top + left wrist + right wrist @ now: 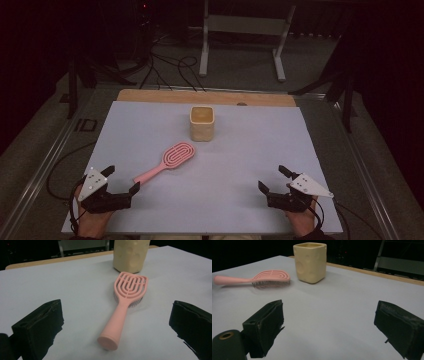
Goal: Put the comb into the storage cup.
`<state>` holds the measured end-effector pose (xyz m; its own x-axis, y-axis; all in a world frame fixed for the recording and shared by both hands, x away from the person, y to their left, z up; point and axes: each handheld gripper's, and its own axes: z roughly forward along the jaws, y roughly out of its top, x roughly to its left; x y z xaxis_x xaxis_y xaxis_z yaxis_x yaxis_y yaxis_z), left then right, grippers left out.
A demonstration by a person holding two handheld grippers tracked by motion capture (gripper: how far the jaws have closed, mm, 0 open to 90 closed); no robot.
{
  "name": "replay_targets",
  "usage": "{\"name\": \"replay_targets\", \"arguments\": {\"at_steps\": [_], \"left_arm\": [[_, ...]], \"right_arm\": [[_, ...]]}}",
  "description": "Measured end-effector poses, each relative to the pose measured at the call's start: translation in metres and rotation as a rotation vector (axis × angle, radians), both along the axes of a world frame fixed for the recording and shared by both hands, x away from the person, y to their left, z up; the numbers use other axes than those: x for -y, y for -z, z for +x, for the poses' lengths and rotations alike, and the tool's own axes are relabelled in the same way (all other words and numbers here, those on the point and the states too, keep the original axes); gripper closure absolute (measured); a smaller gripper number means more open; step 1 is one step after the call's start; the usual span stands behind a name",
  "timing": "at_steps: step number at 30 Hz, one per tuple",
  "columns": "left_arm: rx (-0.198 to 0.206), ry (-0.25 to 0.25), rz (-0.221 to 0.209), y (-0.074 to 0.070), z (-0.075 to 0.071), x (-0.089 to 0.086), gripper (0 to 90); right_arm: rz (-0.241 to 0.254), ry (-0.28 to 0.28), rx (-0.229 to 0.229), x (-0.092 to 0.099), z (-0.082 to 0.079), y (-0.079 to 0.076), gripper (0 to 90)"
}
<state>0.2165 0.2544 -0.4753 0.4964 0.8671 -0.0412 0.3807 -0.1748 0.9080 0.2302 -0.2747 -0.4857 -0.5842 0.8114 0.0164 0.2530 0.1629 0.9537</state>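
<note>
Left gripper: jaws spread wide, nothing between them, just short of hairbrush handle end. Hairbrush: flat on bench, head near cream cup. Right gripper: jaws wide, empty, well apart from hairbrush. Step judged: approach; next, close on handle.

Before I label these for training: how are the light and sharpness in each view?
High view: dim, soft, dark surroundings, pink hairbrush and cream cup readable. Left gripper view: brush sharp, cup cropped at top. Right gripper view: evenly lit table, black backdrop, near tongs slightly soft.
</note>
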Motion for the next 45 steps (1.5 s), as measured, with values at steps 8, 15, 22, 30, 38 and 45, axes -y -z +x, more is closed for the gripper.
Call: {"name": "replay_targets", "arguments": {"at_steps": [8,15,22,30,38,45], "left_arm": [[-0.03,-0.009,0.031,0.002,0.004,0.004,0.0],[-0.11,0.055,0.101,-0.006,0.021,0.017,0.0],[-0.174,0.122,0.205,-0.015,0.048,0.036,0.1],[-0.241,0.17,0.296,-0.02,0.075,0.049,0.1],[-0.288,0.205,0.376,-0.02,0.092,0.06,0.1],[-0.356,0.228,0.399,-0.015,0.106,0.069,0.1]], "right_arm": [[0.002,0.001,-0.002,0.001,0.002,0.003,8.7],[-0.001,0.012,-0.014,0.0,0.002,0.006,8.7],[-0.002,0.015,-0.021,-0.001,0.003,0.008,8.7],[-0.005,0.016,-0.028,0.0,0.004,0.009,8.7],[-0.006,0.015,-0.028,0.0,0.004,0.009,8.7],[-0.003,0.016,-0.033,0.0,0.004,0.009,8.7]]}}
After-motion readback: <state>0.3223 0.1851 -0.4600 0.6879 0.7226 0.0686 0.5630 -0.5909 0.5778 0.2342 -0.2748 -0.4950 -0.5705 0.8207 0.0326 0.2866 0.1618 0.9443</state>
